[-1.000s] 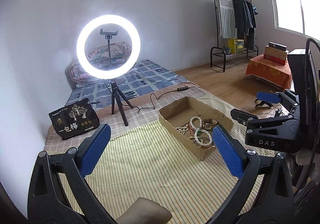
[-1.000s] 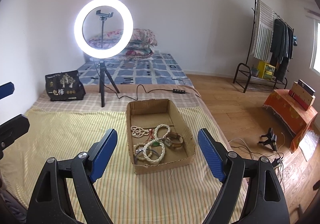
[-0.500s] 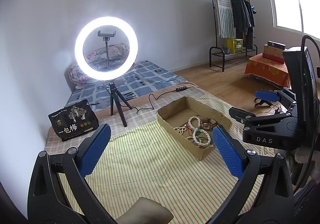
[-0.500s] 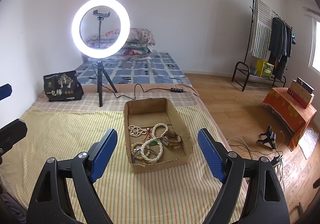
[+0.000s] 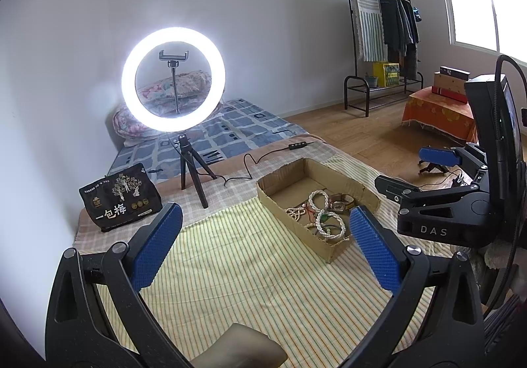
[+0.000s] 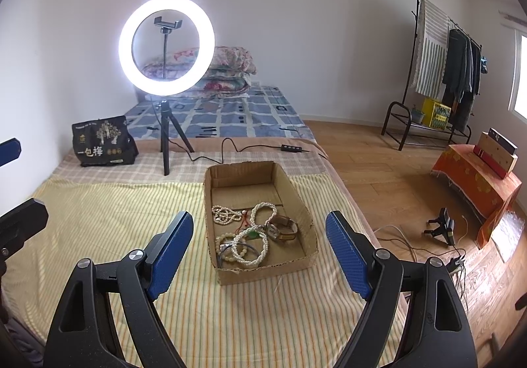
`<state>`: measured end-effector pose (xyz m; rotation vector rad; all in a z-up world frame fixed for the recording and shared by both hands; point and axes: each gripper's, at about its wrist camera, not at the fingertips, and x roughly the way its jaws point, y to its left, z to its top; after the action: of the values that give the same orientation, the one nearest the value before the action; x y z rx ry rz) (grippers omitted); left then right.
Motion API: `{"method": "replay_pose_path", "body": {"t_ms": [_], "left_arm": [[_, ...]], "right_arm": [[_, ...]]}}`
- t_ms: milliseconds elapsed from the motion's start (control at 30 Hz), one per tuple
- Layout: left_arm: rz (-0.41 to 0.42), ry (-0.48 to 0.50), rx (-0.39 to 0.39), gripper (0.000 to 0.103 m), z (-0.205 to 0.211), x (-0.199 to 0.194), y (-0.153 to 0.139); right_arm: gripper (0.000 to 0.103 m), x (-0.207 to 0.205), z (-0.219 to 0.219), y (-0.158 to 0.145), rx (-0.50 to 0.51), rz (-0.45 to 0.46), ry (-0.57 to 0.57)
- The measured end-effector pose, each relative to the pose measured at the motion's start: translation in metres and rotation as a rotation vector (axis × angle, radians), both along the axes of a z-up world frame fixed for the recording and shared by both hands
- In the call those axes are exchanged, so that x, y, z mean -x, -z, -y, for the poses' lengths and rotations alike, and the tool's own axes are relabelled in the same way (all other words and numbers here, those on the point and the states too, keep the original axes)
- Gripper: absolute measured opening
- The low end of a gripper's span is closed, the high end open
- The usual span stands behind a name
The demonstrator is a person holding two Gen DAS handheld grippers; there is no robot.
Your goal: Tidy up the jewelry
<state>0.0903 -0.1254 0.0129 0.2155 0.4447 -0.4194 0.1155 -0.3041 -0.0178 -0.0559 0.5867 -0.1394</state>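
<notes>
Hovering above striped bedspread (image 6: pixel 98 220): left gripper (image 5: pixel 263 246) and right gripper (image 6: pixel 260 252), jaws wide apart, holding nothing. Jewelry (image 6: pixel 250 233) lay heaped in cardboard box (image 6: pixel 296 190), near end. Fit sorting pending or finished; stage unclear.

Yellow-striped bedspread (image 6: pixel 115 220), brown cardboard box (image 6: pixel 306 220)

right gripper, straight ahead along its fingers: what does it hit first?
Probably the cardboard box: its near wall sits between the open right gripper fingers, jewelry pile just behind. Nothing shows in between, though fisheye depth is uncertain.
</notes>
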Motion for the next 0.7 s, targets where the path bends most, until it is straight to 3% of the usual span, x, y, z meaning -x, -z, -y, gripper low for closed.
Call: {"method": "replay_pose_path", "body": {"t_ms": [700], "left_arm": [[-0.004, 0.003, 0.001, 0.103, 0.0017, 0.0006, 0.0005]], "right_arm": [[0.083, 0.0002, 0.0013, -0.0003, -0.001, -0.003, 0.003]]}}
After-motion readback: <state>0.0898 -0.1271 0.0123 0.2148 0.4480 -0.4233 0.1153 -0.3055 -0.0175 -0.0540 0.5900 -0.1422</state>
